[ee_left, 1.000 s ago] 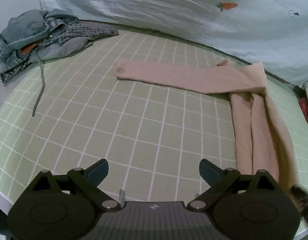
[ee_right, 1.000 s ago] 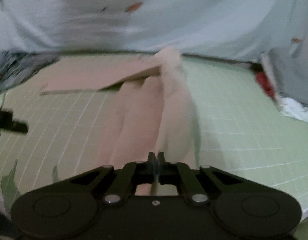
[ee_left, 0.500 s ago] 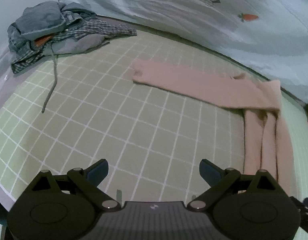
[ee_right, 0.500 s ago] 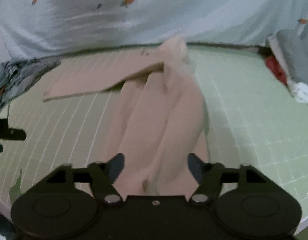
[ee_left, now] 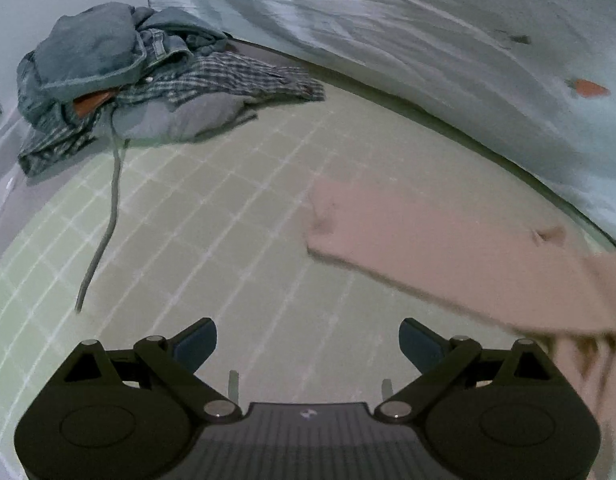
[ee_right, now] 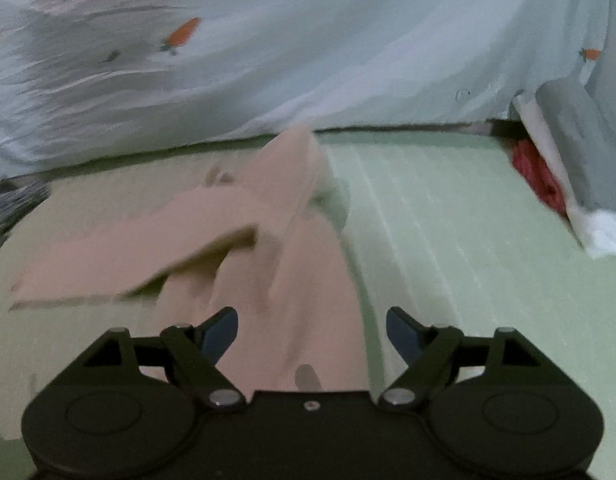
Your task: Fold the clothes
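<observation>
Green gridded bench (ee_left: 212, 240), pink garment (ee_right: 300, 280) flat on it; left hand-held gripper (ee_left: 308, 340) and right hand-held gripper (ee_right: 312, 330) both spread wide, gripping nothing.

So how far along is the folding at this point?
Partly done: the pink garment has its body folded lengthwise, one sleeve lying flat. Nothing is in hand; left gripper and right gripper are open. The clothes pile remains unfolded.
</observation>
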